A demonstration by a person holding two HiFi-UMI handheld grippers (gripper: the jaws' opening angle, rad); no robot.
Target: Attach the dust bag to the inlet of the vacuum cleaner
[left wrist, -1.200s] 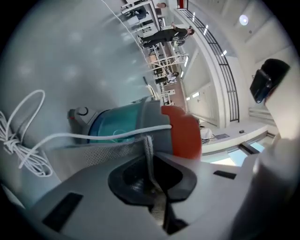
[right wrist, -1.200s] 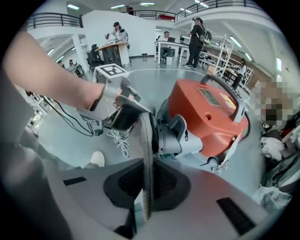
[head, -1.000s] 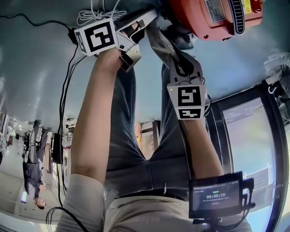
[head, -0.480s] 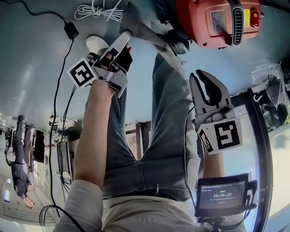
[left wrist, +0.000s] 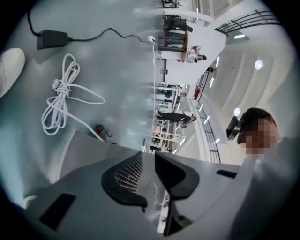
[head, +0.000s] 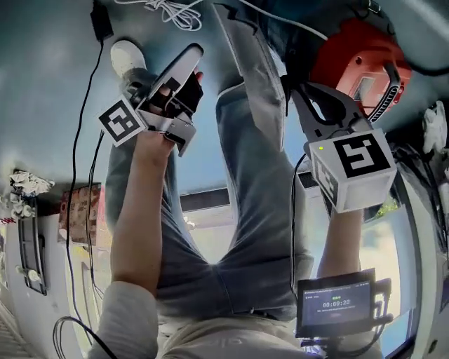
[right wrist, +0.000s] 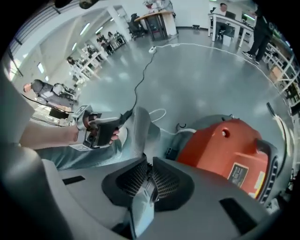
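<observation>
The orange vacuum cleaner [head: 351, 59] [right wrist: 225, 150] lies on the floor at the upper right. The grey dust bag [head: 256, 77] [right wrist: 139, 129] hangs as a long strip between the two grippers. My right gripper [head: 312, 95] [right wrist: 151, 177] is shut on a fold of it, just left of the vacuum. My left gripper [head: 191, 57] [left wrist: 149, 164] is held out to the left, jaws together with only a thin slit and nothing seen between them. In the right gripper view the left gripper [right wrist: 125, 115] has its tip close beside the bag; I cannot tell if they touch.
A coiled white cord [head: 172, 10] [left wrist: 61, 98] and a black power adapter [head: 100, 21] [left wrist: 49, 38] lie on the floor at the far left. A white shoe [head: 126, 56] and the person's jeans-clad legs [head: 231, 210] sit below the grippers. A small screen [head: 333, 305] is at the bottom right.
Both grippers were up at the vacuum a second ago. The left one drew back to the left. The right one dropped back with jaws apart, then rose again and now pinches the bag.
</observation>
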